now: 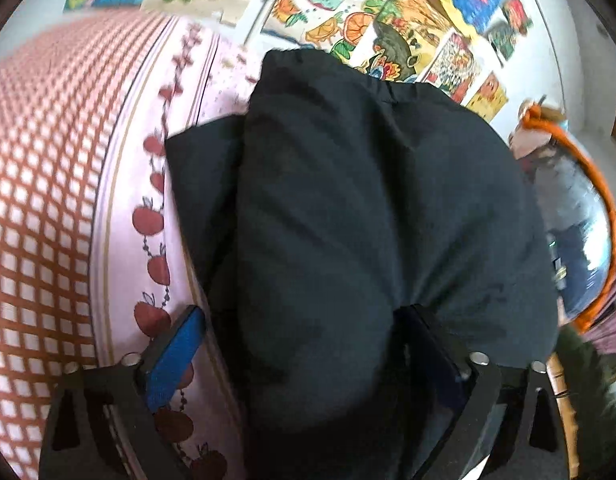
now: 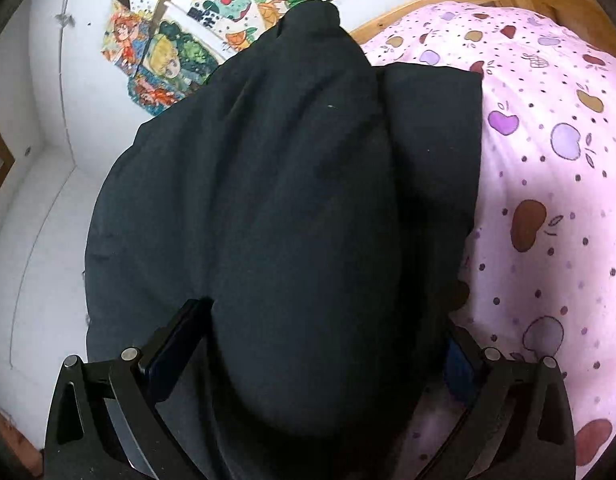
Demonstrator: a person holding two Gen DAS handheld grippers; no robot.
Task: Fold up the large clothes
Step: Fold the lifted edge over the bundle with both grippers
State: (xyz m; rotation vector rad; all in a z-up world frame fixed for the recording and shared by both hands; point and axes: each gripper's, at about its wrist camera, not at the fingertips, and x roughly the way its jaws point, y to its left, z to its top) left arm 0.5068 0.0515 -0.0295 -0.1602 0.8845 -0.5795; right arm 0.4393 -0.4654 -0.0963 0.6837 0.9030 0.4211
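1. While both tongs carried fabric, the fold looked mid-way: black garment (image 1: pixel 348 220) was lifted over the pink apple-print bedding (image 1: pixel 119 184).
2. Left gripper (image 1: pixel 299 344): jaws stood wide, cloth bulging between them and draped over the right-hand finger; true pinch — can't tell.
3. Right gripper (image 2: pixel 308 340): same story, jaws wide, garment (image 2: pixel 287 200) bunched between, grip unclear.
4. Next move, my read: lay the raised edge onto the flat layer, aligned.
5. Hidden: garment type, hems, fingertips.

No legible text, labels or numbers anywhere.
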